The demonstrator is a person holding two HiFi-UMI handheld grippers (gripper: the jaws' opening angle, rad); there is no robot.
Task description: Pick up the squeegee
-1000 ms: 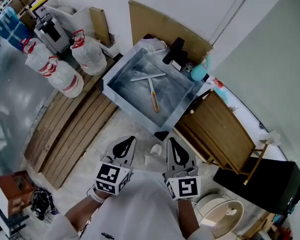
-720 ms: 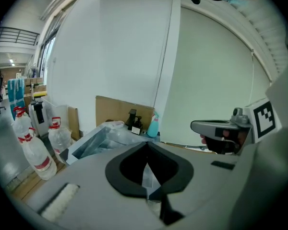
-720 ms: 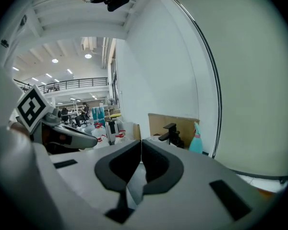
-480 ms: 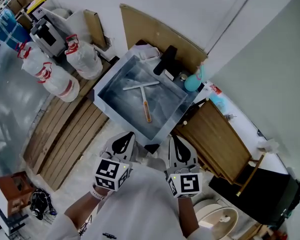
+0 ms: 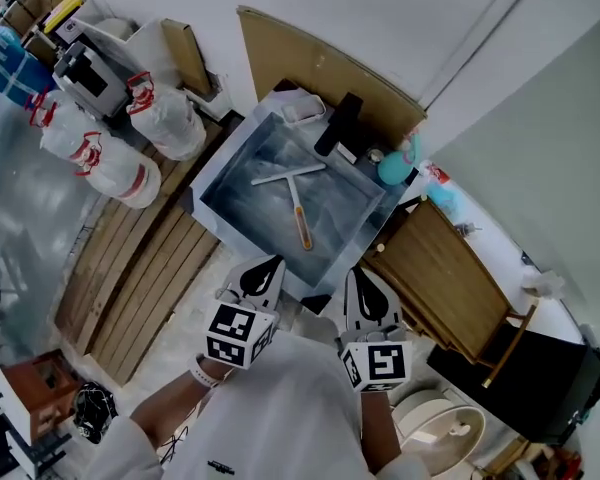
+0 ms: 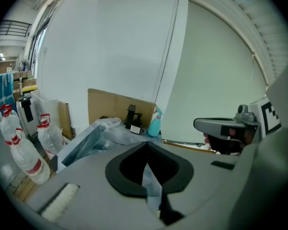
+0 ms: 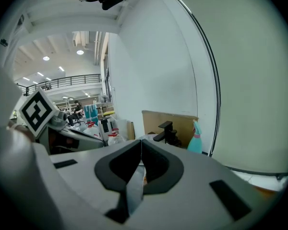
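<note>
Both claws sit low in the head view with their jaws pressed together and nothing between them. The left gripper (image 5: 264, 274) and the right gripper (image 5: 364, 293) are side by side, just below the near rim of the steel sink (image 5: 216, 174). That sink, at frame centre, holds the squeegee (image 5: 296, 196). It lies flat on the basin floor, well clear of both claws, with its pale blade toward the black faucet (image 5: 338, 124) and its orange handle toward the grippers. A teal spray bottle (image 5: 397, 164) stands at the sink's right corner. Translucent jugs (image 5: 162, 118) with red tops cluster at upper left; what is in them cannot be made out.
</note>
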